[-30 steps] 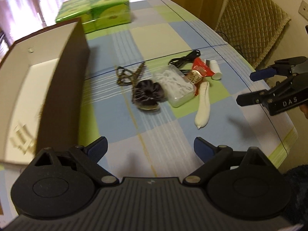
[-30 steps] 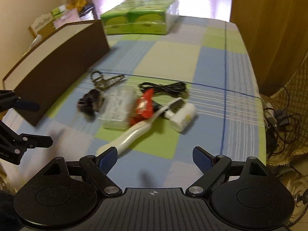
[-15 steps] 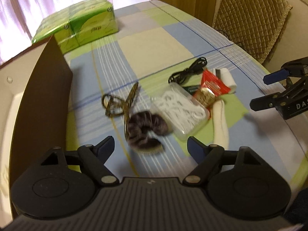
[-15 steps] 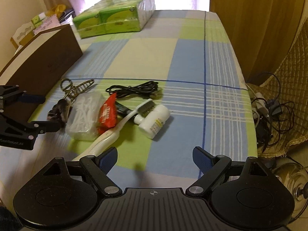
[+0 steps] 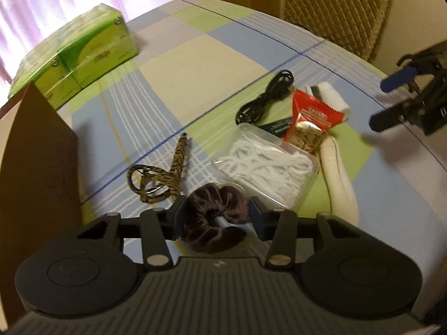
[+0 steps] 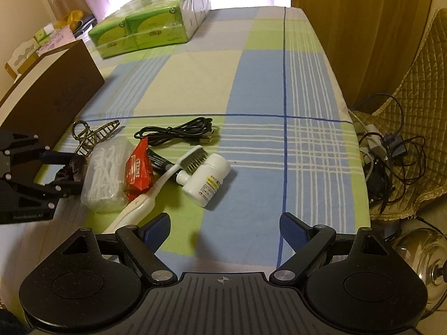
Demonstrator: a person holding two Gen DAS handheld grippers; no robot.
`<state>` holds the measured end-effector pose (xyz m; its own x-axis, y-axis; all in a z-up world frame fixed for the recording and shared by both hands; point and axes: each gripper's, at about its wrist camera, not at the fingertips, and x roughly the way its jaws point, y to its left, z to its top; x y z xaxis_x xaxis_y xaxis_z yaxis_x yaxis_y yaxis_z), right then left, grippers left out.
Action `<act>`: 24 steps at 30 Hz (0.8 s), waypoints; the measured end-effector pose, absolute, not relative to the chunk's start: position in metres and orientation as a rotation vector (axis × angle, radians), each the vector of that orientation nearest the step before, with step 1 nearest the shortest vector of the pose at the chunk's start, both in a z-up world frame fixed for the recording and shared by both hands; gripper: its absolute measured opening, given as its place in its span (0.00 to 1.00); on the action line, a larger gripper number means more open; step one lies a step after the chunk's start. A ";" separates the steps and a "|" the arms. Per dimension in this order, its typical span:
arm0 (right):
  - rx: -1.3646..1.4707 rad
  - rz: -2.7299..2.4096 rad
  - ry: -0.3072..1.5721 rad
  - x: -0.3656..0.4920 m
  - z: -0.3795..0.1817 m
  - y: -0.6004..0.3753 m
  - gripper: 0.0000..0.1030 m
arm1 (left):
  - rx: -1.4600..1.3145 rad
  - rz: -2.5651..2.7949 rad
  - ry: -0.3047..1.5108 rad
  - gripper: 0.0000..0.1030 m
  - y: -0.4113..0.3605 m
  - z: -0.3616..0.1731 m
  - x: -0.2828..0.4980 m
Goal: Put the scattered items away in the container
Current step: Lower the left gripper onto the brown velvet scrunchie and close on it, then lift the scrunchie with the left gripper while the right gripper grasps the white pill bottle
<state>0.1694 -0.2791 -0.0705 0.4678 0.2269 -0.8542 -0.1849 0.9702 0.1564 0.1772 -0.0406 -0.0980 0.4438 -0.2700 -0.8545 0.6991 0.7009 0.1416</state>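
A brown velvet scrunchie (image 5: 212,234) lies on the checked tablecloth between the fingers of my left gripper (image 5: 218,217). The jaws are closing, and both blue pads touch its sides. In the right wrist view the left gripper (image 6: 67,170) stands around the scrunchie (image 6: 73,167) at the left edge. My right gripper (image 6: 225,230) hangs open over bare cloth, nothing between its fingers, just in front of a white brush (image 6: 167,178) and a white pill bottle (image 6: 208,181). The brown box (image 5: 39,167) stands at the left.
Beside the scrunchie lie a leopard-print hair claw (image 5: 162,176), a clear case of floss picks (image 5: 265,164), a red snack packet (image 5: 310,117) and a black cable (image 5: 265,97). Green tissue packs (image 6: 151,30) sit at the far end. A quilted chair (image 6: 413,128) with cables stands past the table's right edge.
My left gripper has come down and forward onto the scrunchie, and its jaws have narrowed from wide open to touching it. The right gripper has drifted a little nearer the items, still open.
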 end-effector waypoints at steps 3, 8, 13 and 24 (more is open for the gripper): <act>0.042 0.258 1.057 0.171 -0.072 -0.278 0.88 | 0.535 -0.636 0.932 0.36 -0.041 -0.101 0.172; 0.036 0.276 1.063 0.173 -0.074 -0.277 0.88 | 0.516 -0.622 0.982 0.34 -0.029 -0.098 0.159; 0.023 0.289 1.065 0.178 -0.075 -0.275 0.88 | 0.454 -0.577 1.044 0.38 -0.012 -0.094 0.148; 0.019 0.288 1.068 0.179 -0.075 -0.276 0.88 | 0.200 -0.445 1.068 0.54 -0.008 -0.100 0.176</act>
<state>0.1789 -0.2761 -0.0748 0.4485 0.2422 -0.8604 -0.2239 0.9624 0.1542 0.1764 -0.0084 -0.1000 0.4039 -0.2548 -0.8786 0.4449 0.8939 -0.0548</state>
